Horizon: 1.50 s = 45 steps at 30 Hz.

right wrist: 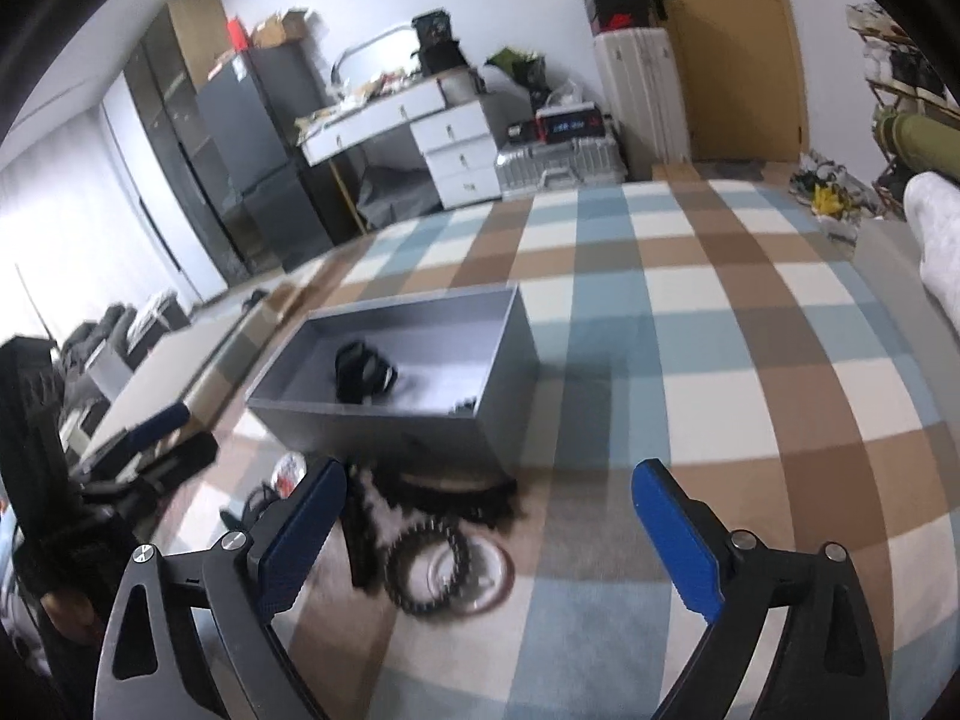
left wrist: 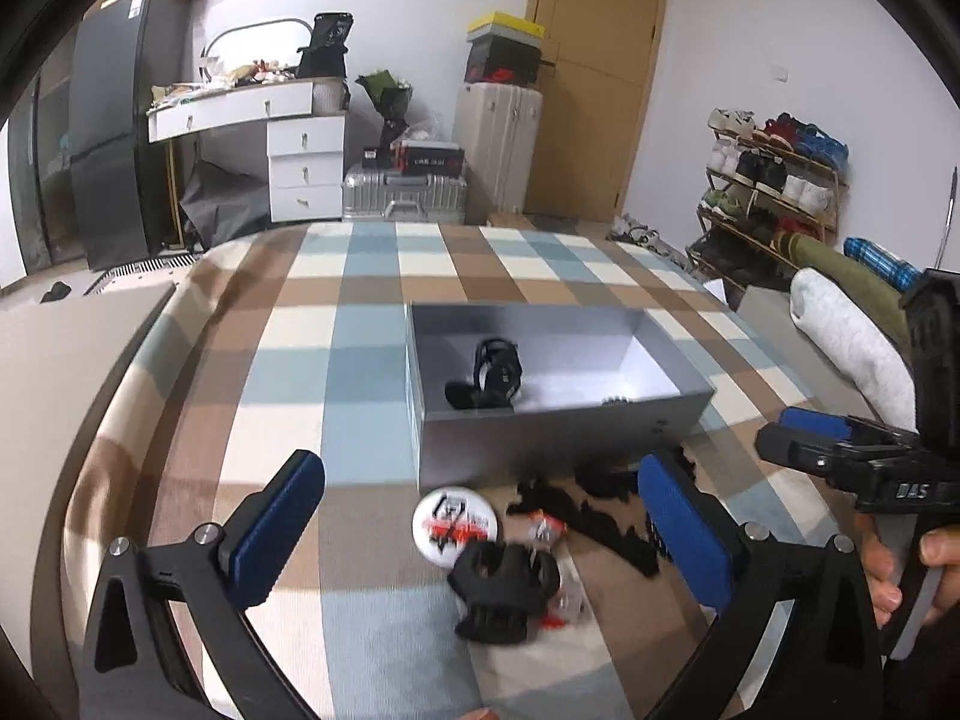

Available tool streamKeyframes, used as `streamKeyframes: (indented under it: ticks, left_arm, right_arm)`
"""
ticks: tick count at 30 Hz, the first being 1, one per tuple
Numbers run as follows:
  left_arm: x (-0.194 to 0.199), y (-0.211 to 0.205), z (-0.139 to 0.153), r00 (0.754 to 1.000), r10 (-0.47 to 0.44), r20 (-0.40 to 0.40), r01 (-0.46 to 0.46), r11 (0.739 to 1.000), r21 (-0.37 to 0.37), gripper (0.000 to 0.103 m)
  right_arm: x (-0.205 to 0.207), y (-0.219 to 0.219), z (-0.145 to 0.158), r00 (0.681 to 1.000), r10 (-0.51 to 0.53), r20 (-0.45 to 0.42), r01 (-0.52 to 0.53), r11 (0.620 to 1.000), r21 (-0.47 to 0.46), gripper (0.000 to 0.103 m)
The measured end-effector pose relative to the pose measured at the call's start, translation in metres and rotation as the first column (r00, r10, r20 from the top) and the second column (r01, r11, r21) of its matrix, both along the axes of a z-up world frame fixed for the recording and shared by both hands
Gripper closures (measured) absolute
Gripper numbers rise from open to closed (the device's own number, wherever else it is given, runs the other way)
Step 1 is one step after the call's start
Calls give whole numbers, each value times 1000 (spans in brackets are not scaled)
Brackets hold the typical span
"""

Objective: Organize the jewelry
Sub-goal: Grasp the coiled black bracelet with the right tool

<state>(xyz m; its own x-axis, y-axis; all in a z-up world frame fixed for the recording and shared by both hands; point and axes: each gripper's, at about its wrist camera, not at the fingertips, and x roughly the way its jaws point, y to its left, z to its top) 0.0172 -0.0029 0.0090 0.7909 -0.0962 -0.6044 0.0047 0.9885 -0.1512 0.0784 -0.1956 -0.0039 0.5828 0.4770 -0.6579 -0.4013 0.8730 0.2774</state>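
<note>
Hovering over a checked bedspread, I hold both tools above a scatter of dark jewelry. My left gripper stands with its jaws spread wide and grips nothing; between its blue pads lie a round white badge and a black clip-like piece, blurred. At 12 o'clock from the badge sits the open grey box, its near wall just behind the pile, a black strap-like item resting inside toward its left half. Black chains trail toward 3 o'clock, reaching the right pad.

My right gripper is likewise opened wide and empty. A black beaded ring and a silver hoop lie below the gap, nearer the left pad; more dark pieces sit against the box at 11 o'clock. Bare bedspread runs from 1 through 5 o'clock, the widest free stretch. The bed's edge curves off at 9 o'clock in the left view; a hand grips the other tool at 3 o'clock.
</note>
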Motion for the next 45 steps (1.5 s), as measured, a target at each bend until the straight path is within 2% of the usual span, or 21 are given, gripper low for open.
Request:
streamKeyframes:
  ticks: [5, 8, 11, 15, 18, 24, 30, 33, 34, 39, 45]
  left_arm:
    - [-3, -11, -13, 999, -28, -43, 30, 998, 53, 1]
    - [1, -21, -21, 996, -50, -80, 58, 993, 103, 1]
    - [-2, -22, -25, 992, -69, -103, 81, 990, 120, 1]
    - [-3, -16, -25, 991, -72, -111, 82, 993, 90, 1]
    - [-2, -13, -26, 989, -82, -122, 89, 995, 50, 1]
    - [-2, -11, -29, 987, -86, -139, 92, 995, 42, 1]
    - [-1, -7, -30, 986, -79, -143, 84, 996, 25, 1]
    - [0, -5, -31, 987, -76, -145, 80, 997, 17, 1]
    - [0, -5, -31, 987, -75, -144, 78, 997, 18, 1]
    - [1, -4, -31, 986, -80, -144, 83, 996, 15, 1]
    - [1, -5, -34, 983, -101, -151, 105, 994, 20, 1]
  right_arm:
    - [-4, 16, -13, 998, 54, -16, -55, 992, -111, 6]
    - [-7, 22, -19, 997, 74, -23, -76, 987, -139, 7]
    - [-9, 25, -22, 996, 91, -25, -94, 983, -157, 12]
    - [-16, 32, -23, 984, 172, -50, -178, 970, -166, 40]
    - [-18, 35, -25, 975, 211, -67, -219, 964, -149, 54]
    - [-16, 36, -33, 978, 191, -86, -203, 966, -162, 61]
    - [-15, 39, -36, 978, 190, -82, -202, 964, -171, 79]
    - [-15, 40, -37, 981, 181, -72, -191, 964, -187, 84]
    - [-15, 41, -38, 982, 174, -70, -185, 962, -201, 90]
    - [-19, 45, -37, 983, 180, -43, -186, 955, -232, 95]
    - [-25, 42, -22, 982, 185, 23, -178, 966, -187, 95]
